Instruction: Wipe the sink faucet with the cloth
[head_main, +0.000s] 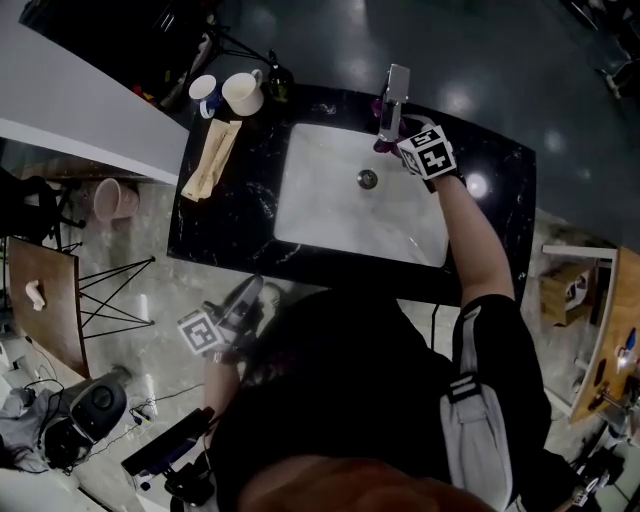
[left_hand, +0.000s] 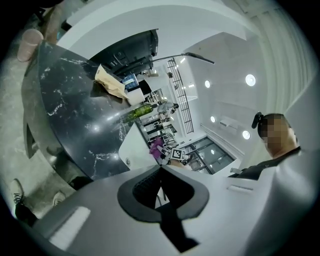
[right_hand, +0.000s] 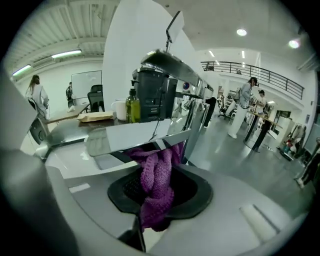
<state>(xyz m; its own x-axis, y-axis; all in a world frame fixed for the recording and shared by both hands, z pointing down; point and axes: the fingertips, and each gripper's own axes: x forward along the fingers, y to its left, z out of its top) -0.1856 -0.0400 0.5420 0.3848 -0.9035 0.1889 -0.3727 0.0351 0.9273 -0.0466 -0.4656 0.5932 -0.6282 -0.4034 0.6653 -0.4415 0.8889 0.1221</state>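
Right gripper (head_main: 402, 142), at the far edge of the black marble worktop (head_main: 230, 225) behind the white rectangular sink (head_main: 330, 215): jaws pinch a purple knitted cloth (right_hand: 159, 175), which touches the flat chrome faucet spout (right_hand: 135, 137). Left gripper (left_hand: 161, 172): jaws pressed together with nothing between them, held off the worktop's near edge.

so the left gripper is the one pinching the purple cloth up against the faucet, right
No, it is the right gripper that pinches the purple cloth against the faucet. The right gripper view shows the cloth between its jaws. The left gripper is shut on nothing, held low in front of the counter.
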